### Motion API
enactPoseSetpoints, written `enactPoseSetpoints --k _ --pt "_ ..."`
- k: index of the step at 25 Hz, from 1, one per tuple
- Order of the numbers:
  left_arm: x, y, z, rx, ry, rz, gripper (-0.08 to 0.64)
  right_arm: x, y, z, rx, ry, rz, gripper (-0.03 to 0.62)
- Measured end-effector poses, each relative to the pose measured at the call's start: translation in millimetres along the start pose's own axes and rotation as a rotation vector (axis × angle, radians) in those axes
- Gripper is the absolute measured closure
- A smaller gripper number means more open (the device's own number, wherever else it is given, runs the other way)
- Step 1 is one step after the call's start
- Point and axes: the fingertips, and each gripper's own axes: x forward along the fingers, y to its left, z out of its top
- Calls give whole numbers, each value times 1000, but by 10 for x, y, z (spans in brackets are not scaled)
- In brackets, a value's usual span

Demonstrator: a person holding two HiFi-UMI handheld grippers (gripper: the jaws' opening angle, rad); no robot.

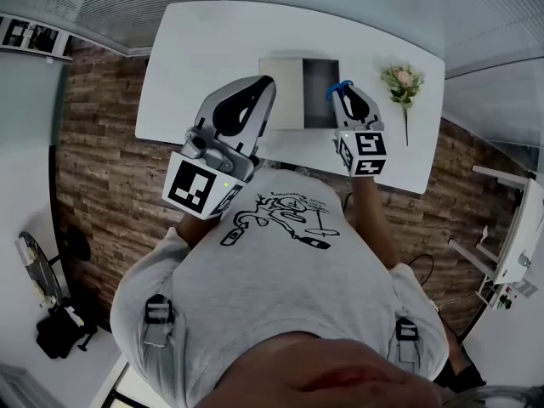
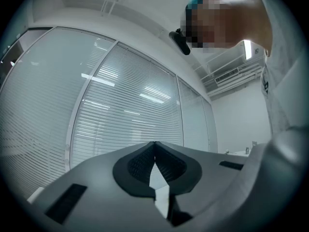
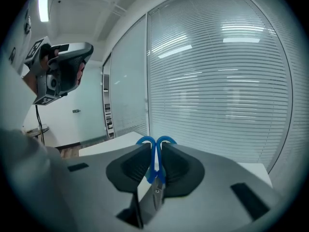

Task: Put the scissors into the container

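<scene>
Right gripper (image 3: 155, 154) clamped on scissors (image 3: 155, 170) at blue handles | scissors over 3 o'clock edge of container (image 1: 280, 92) | left gripper (image 2: 154, 148) pinched together, empty, at container's 9 o'clock | risk: narrow hold may let scissors pivot, snag rim, fall outside.

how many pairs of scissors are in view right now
1. The blue-handled metal scissors are clamped in the right gripper, over the white table beside the rectangular container. None lie on the table. The container's inside isn't fully visible, so one could be hidden there.
</scene>
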Motion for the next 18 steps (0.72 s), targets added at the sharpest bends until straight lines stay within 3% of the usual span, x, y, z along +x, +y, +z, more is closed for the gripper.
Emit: enactPoseSetpoints --k 18 --pt "-2 22 47 14 -3 11 540 503 -95 -594 47 126 11 512"
